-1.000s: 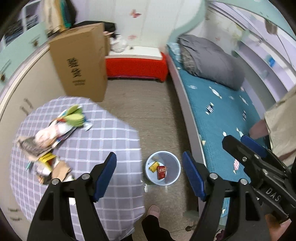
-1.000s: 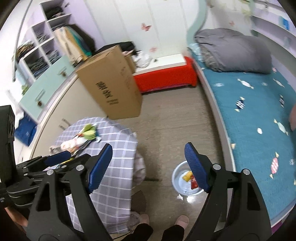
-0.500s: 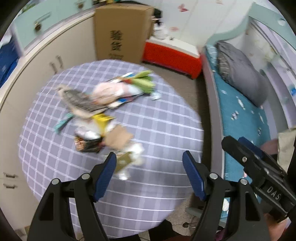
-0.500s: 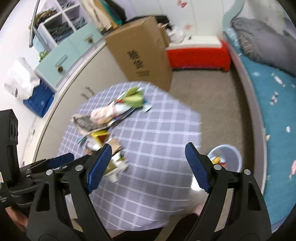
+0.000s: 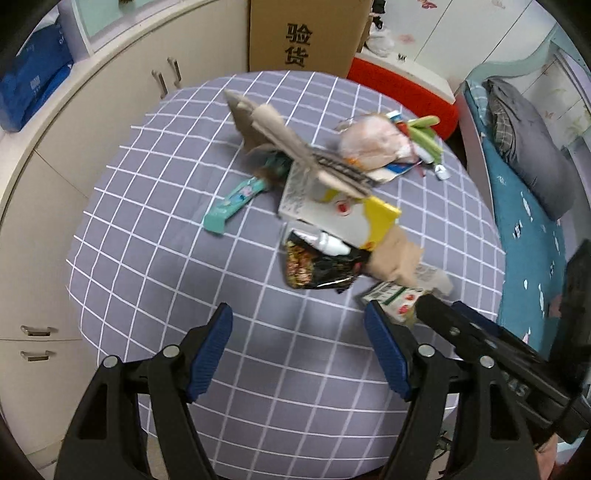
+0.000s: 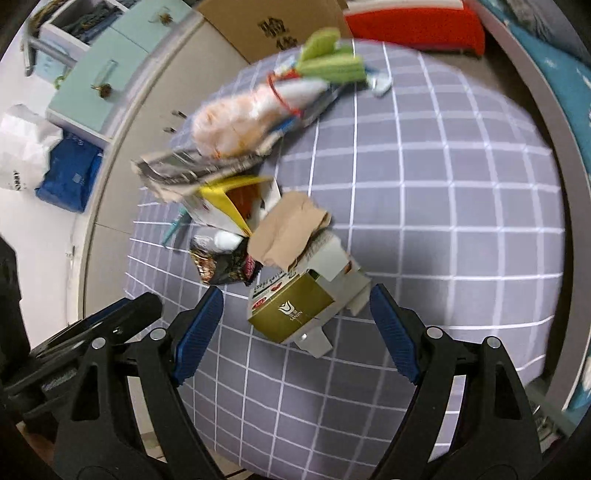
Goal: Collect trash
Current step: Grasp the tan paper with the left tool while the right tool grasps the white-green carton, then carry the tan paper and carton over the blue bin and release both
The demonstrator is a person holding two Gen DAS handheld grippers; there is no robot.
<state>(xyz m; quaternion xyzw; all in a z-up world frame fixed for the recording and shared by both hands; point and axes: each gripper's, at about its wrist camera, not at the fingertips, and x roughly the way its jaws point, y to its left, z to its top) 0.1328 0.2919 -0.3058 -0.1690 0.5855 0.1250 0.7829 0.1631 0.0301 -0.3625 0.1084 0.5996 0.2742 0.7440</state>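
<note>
A heap of trash lies on the round table with the grey checked cloth. In it are a dark snack wrapper, a teal wrapper, a yellow and white carton, crumpled brown paper, a pink bag and a gold box. My left gripper hangs open over bare cloth just short of the dark wrapper. My right gripper is open, the gold box lying between its blue fingers without touching them.
A tall cardboard box stands behind the table, by a red bench. Cream cabinets curve along the left. A bed with a teal sheet and grey bedding runs along the right.
Both grippers swung from the floor and the bin over to the table and sank toward the trash heap, which now looms much larger. Their fingers stayed open.
</note>
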